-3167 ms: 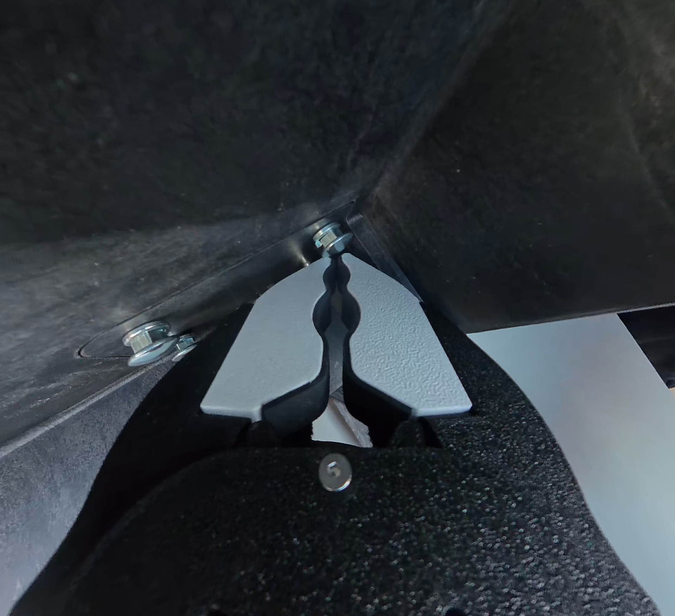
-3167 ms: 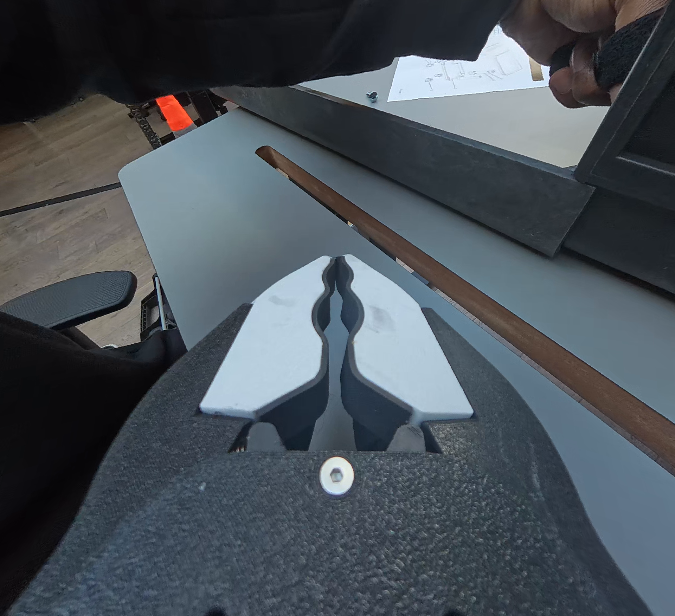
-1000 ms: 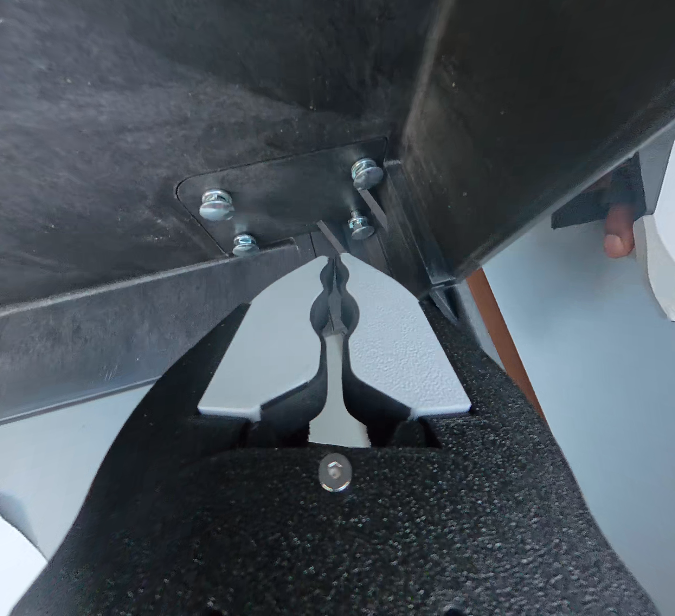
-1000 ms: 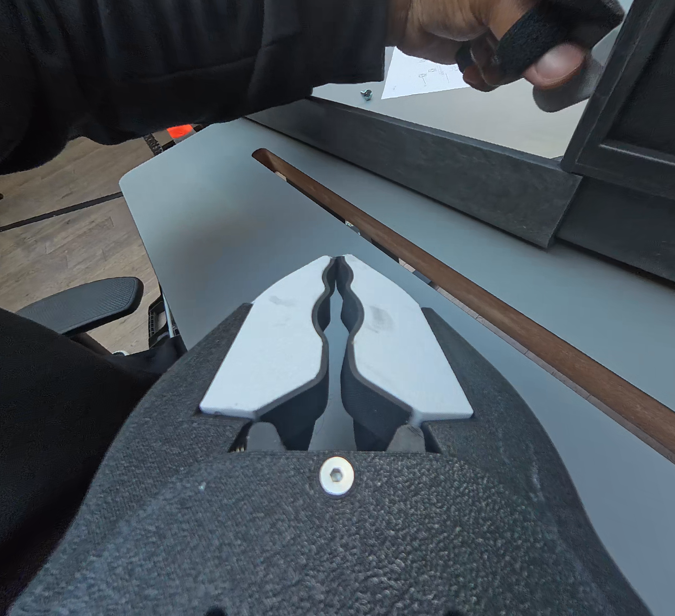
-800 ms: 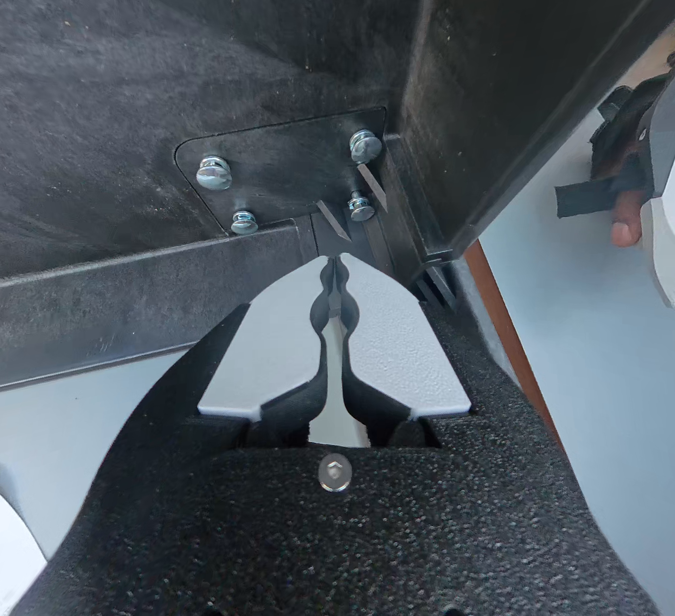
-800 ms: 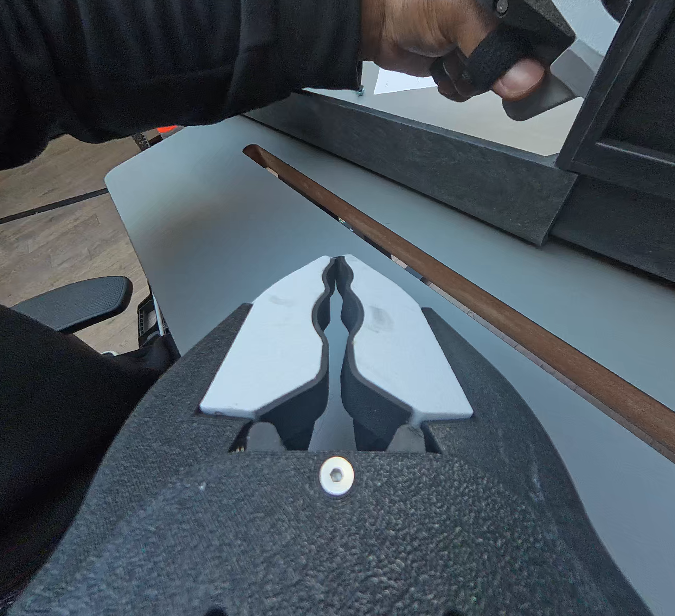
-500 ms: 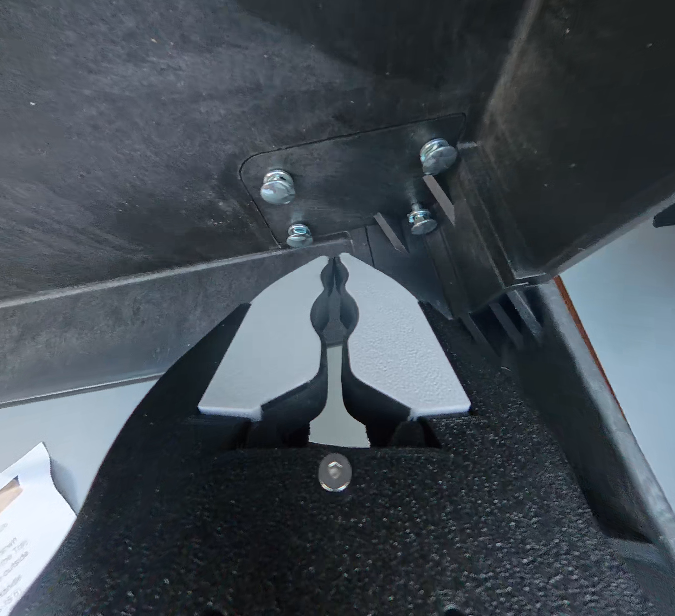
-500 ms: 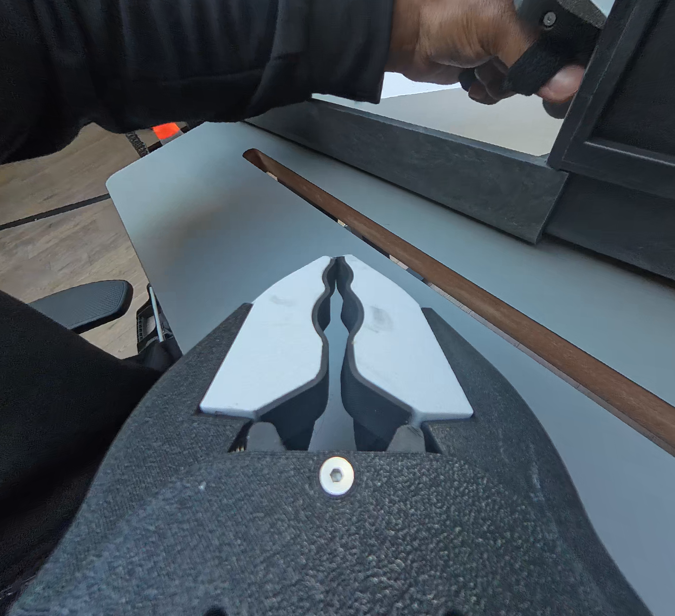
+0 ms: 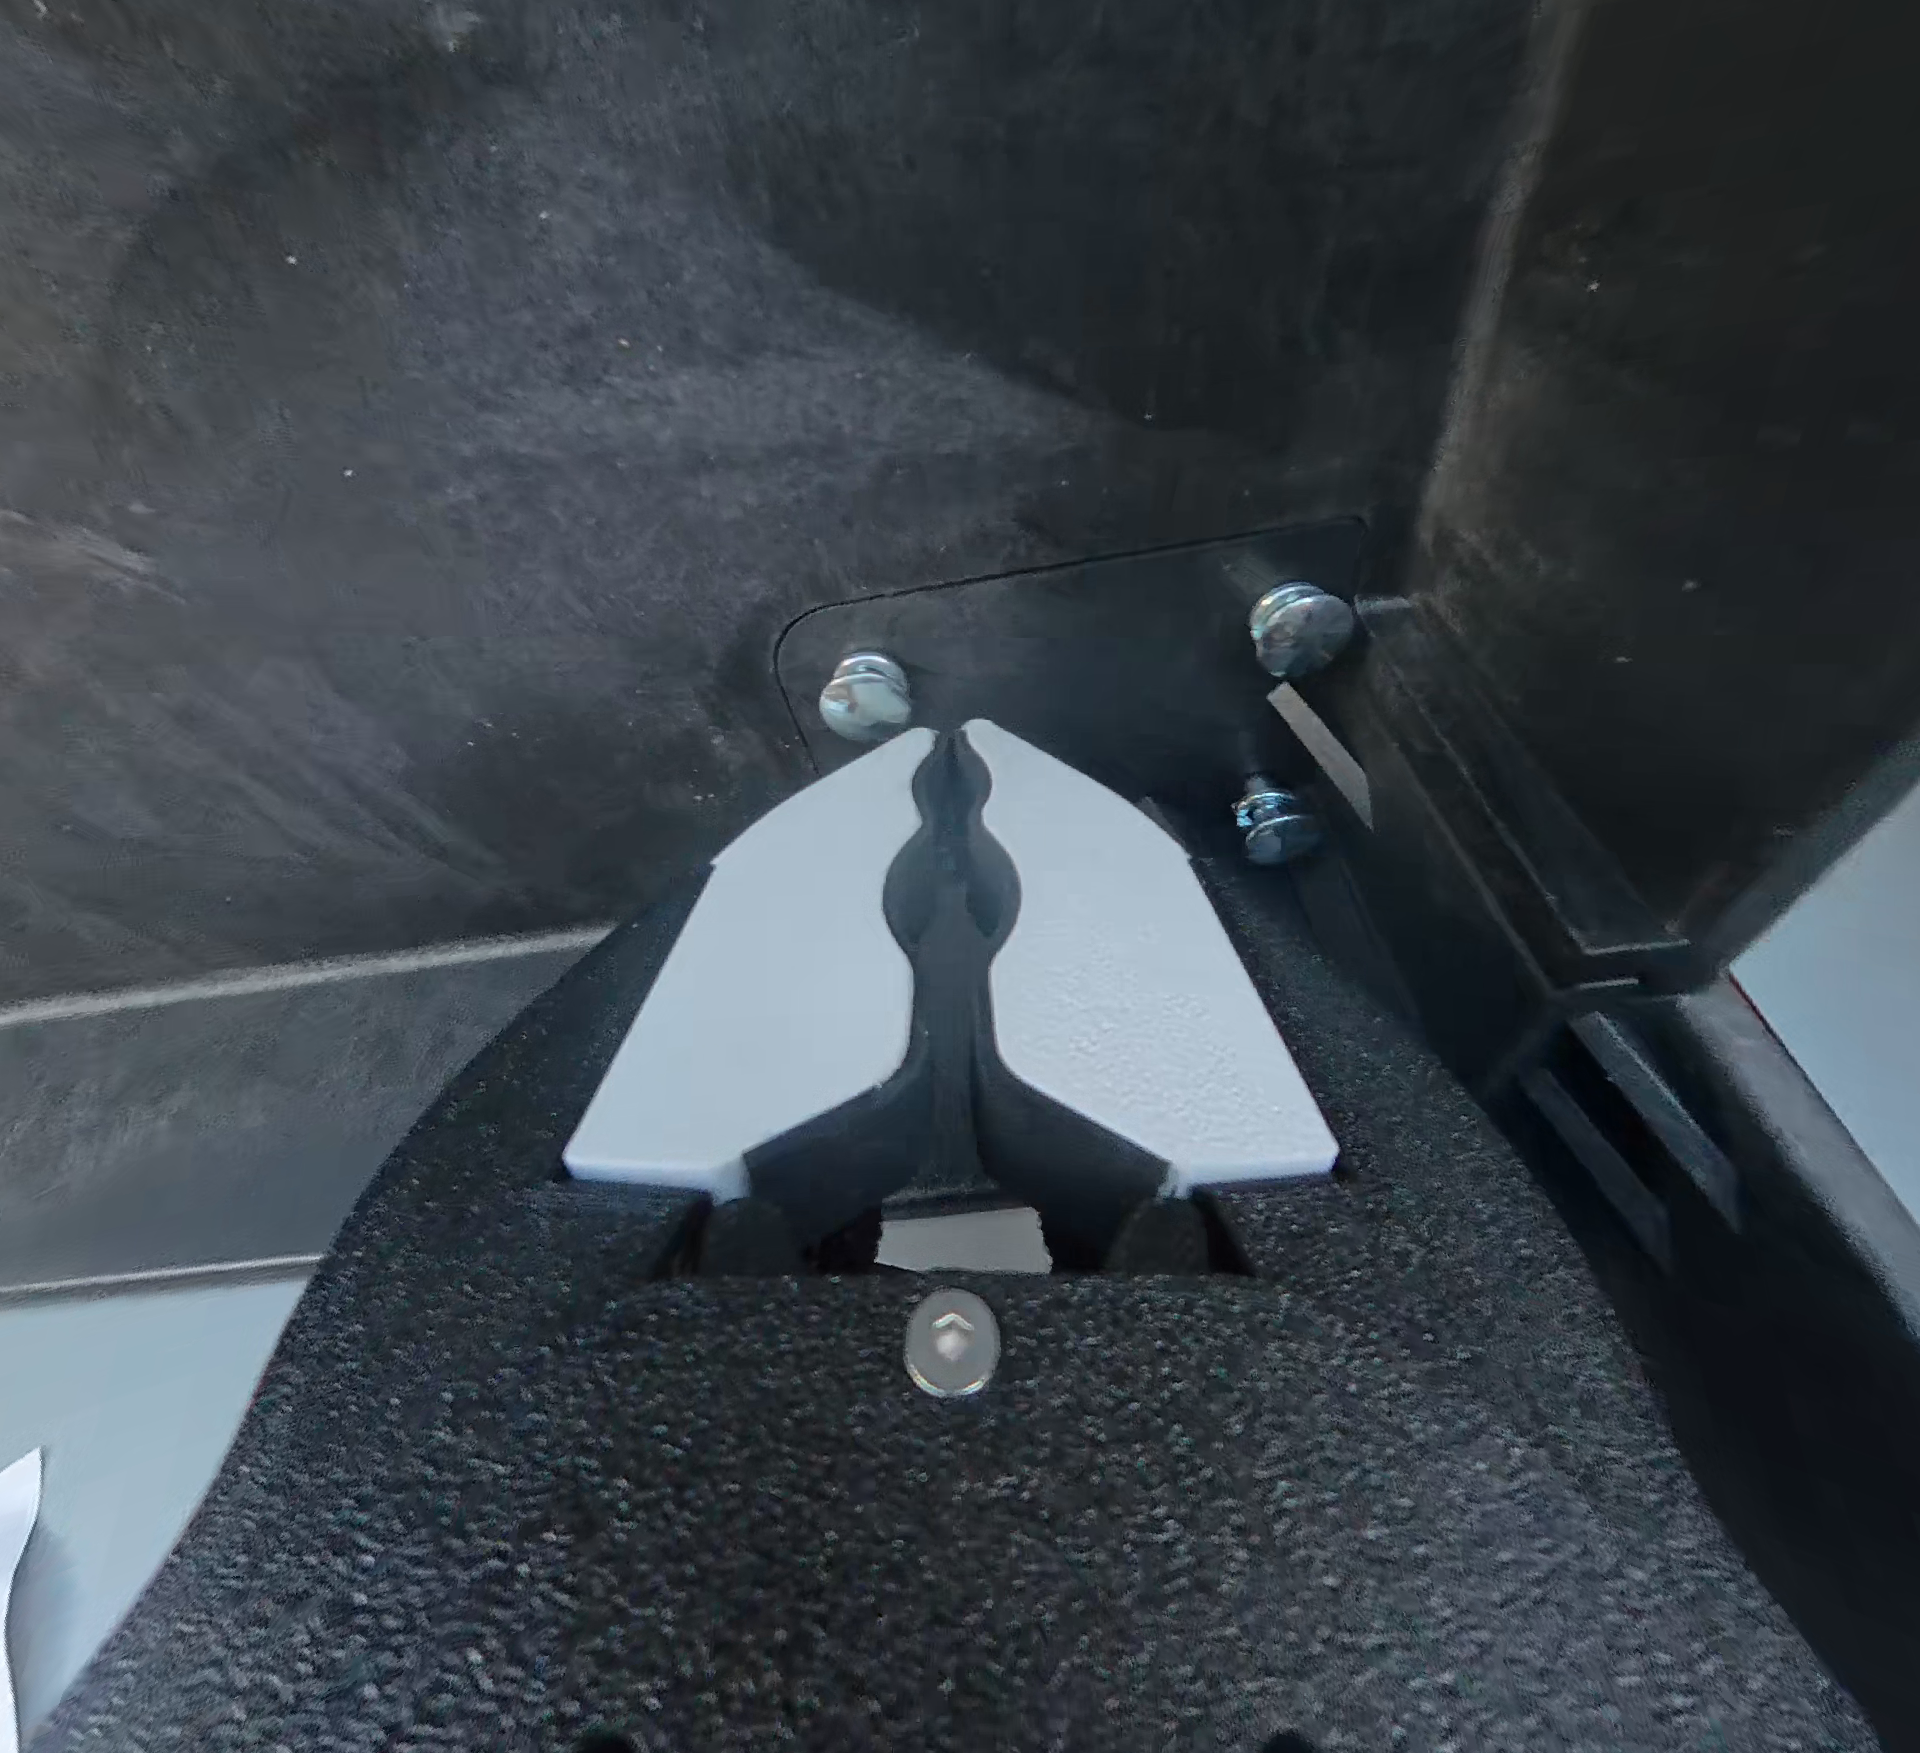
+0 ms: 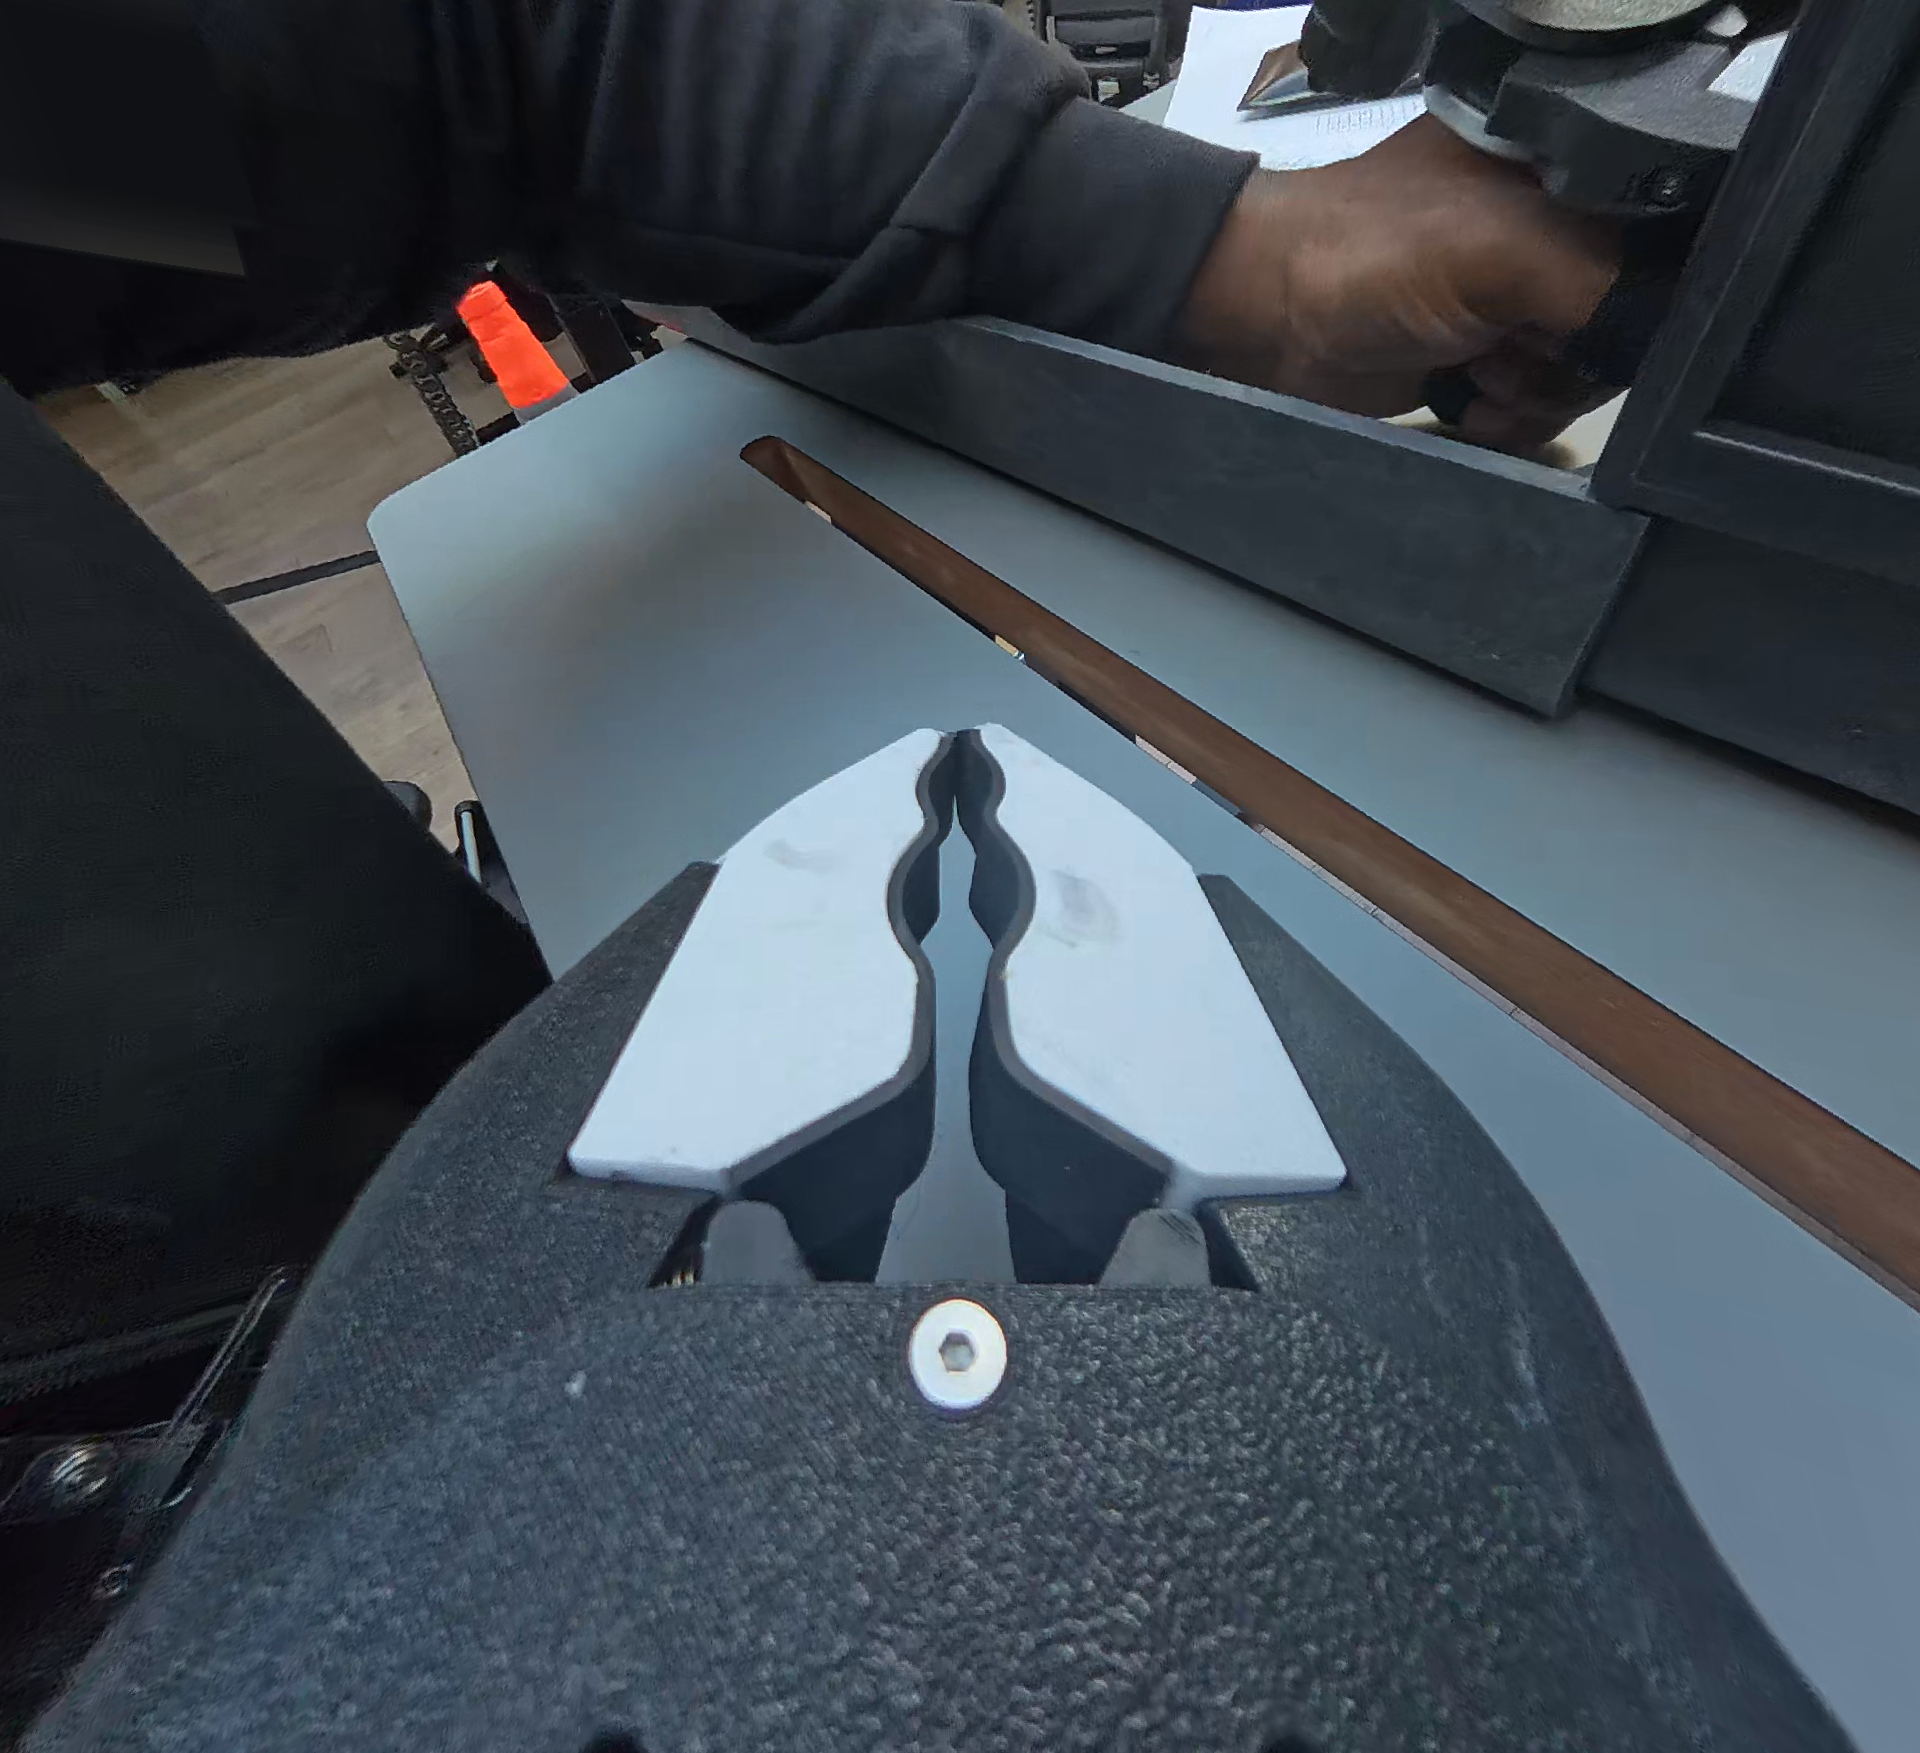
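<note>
My right gripper (image 10: 954, 739) hovers low over a wide grey tabletop (image 10: 665, 664). Its jaws are clenched, the tips meet and grasp nothing. Ahead and to the right of them a long brown wooden strip (image 10: 1299, 830) runs slantwise along the table, set in a slot. Beyond it lies a long black felt-faced panel (image 10: 1247, 498), which joins a second black framed panel (image 10: 1766, 269) that stands upright at the far right. Left of the jaws, past the table's rounded edge, I see a pale wood floor (image 10: 312, 477) and one orange cone (image 10: 509, 342); far off stand office chairs. A person's arm in a black sleeve (image 10: 623, 93) crosses above the jaws, and the hand (image 10: 1403, 290) grips my left gripper's handle behind the upright panel. One white sheet of paper (image 10: 1236, 72) lies on the table beyond the hand.

My left gripper (image 9: 951, 735) points into the inside corner of the black panels, with dark felt (image 9: 520, 353) filling everything above and to the left of its jaws. The jaws are clenched and empty. Their tips lie just before a black metal corner plate (image 9: 1091, 643). I count three silver screws on it: one (image 9: 864, 693) just left of the tips, one (image 9: 1299, 628) up to the right, one (image 9: 1276, 828) lower right. A fourth may be hidden behind my fingers (image 9: 810, 955); I cannot tell.
</note>
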Tool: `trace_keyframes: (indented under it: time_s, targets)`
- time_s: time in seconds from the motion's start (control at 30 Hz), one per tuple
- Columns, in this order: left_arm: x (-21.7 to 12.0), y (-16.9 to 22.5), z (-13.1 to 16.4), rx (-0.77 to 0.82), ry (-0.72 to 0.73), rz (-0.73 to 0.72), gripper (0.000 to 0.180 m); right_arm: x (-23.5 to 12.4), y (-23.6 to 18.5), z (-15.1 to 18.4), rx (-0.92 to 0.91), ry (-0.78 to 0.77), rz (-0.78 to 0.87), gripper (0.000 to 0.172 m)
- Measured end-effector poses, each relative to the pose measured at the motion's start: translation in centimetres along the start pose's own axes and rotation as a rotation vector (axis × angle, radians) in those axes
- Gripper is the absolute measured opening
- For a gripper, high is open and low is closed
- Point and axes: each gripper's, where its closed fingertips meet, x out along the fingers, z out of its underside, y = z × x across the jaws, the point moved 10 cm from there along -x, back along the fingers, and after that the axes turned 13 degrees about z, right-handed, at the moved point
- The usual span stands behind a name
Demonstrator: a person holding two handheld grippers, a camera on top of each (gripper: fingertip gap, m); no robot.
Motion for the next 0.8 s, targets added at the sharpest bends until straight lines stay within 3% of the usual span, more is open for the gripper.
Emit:
trace_keyframes:
  time_s: [0.17,0.8]
  targets:
    - [-0.23,-0.51,0.05,-0.040,0.044,-0.086,0.001,0.32,0.08,0.00,0.009,-0.024,0.010,0.000]
    - [-0.12,-0.93,-0.02,-0.032,0.070,-0.040,0.014,0.31,-0.04,-0.02,0.008,-0.023,-0.025,0.000]
